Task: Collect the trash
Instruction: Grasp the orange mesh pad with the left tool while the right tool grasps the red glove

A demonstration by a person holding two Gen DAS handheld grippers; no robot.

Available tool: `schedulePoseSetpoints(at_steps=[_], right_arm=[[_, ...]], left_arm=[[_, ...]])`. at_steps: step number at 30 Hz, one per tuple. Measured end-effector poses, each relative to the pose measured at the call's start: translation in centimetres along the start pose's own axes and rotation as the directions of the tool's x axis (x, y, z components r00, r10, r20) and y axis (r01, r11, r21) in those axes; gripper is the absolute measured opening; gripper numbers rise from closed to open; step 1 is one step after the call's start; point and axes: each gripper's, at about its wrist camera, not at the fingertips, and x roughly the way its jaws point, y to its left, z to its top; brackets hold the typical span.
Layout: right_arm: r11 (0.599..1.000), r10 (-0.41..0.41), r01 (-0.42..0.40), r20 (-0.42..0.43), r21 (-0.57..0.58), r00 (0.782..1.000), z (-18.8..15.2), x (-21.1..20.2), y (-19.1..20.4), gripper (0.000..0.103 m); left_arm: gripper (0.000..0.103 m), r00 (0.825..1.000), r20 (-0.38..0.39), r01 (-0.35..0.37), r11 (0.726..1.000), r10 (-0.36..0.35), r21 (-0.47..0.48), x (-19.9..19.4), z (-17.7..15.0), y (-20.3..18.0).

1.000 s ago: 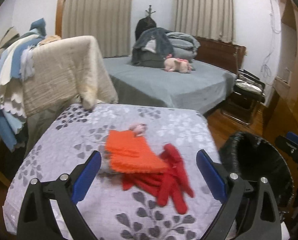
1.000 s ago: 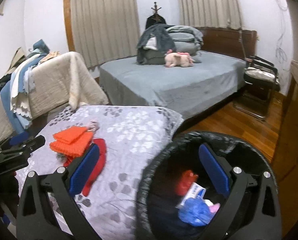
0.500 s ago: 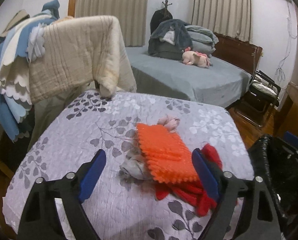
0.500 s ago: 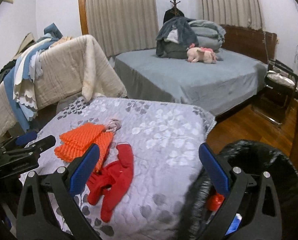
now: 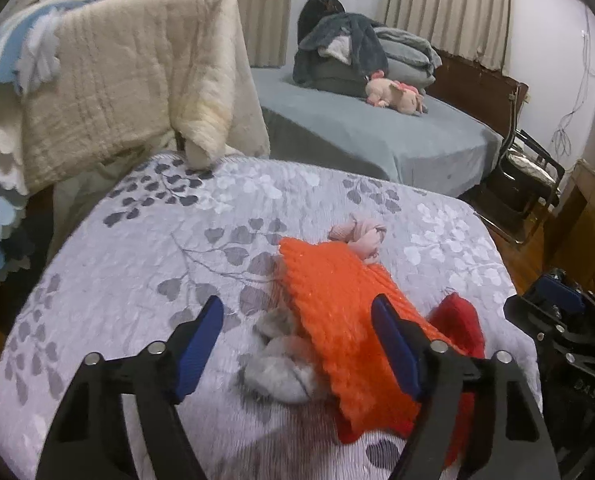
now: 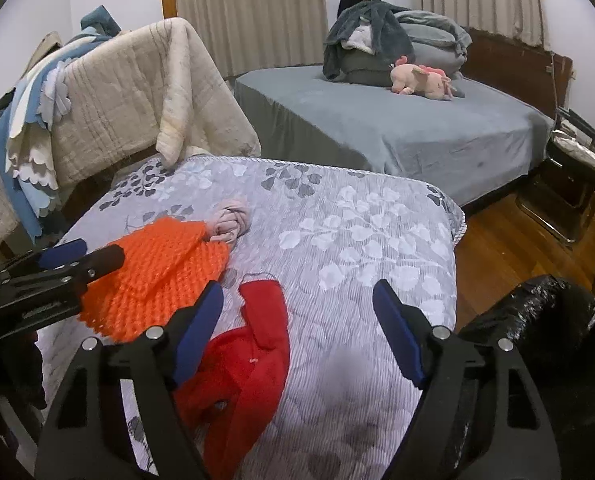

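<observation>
Both grippers have swung from the black-lined bin, now at the right gripper's far right, toward the floral quilt. The orange knit overlaps the red garment and hides part of a grey wad. The left gripper hovers spread around wad and knit; the right, also spread, holds nothing.

Leaf-print quilt under orange knit, socks
</observation>
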Motion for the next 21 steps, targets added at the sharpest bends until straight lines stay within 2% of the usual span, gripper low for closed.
schedulePoseSetpoints(at_steps=[3,8,12,14,15,16,19,21], right_arm=[[1.0,-0.001,0.001,-0.016,-0.006,1.0,0.0,0.8,-0.1,0.073],[1.0,0.002,-0.003,-0.059,-0.024,0.998,-0.7,2.5,0.1,0.064],[1.0,0.018,-0.02,-0.101,-0.02,0.995,-1.5,3.9,0.3,0.051],[0.999,0.035,-0.038,-0.125,-0.02,0.992,-1.8,4.5,0.5,0.032],[0.998,0.05,-0.053,-0.139,-0.02,0.989,-2.0,4.8,0.5,0.026],[0.997,0.065,-0.069,-0.15,-0.019,0.986,-2.1,5.0,0.7,0.015],[0.995,0.092,-0.096,-0.152,-0.024,0.984,-2.1,4.8,1.0,0.007],[0.994,0.104,-0.107,-0.136,-0.018,0.985,-1.8,4.2,1.1,0.007]], left_arm=[[0.062,0.998,-0.041,0.042,0.999,-0.042,-0.009,1.6,0.2,0.1],[0.035,0.992,-0.075,0.101,0.995,-0.102,-0.017,2.8,-0.1,-0.4],[0.028,0.992,-0.065,0.103,0.995,-0.104,-0.014,2.7,-0.5,-0.8],[0.027,0.993,-0.062,0.103,0.994,-0.104,-0.021,2.6,-0.6,-0.7],[0.026,0.993,-0.059,0.104,0.994,-0.105,-0.026,2.5,-0.6,-0.6],[0.026,0.993,-0.055,0.103,0.994,-0.104,-0.028,2.3,-0.6,-0.6],[0.025,0.994,-0.04,0.097,0.995,-0.098,-0.026,1.7,-0.5,-0.5],[0.025,0.995,-0.026,0.095,0.995,-0.095,-0.027,1.1,-0.3,-0.5]])
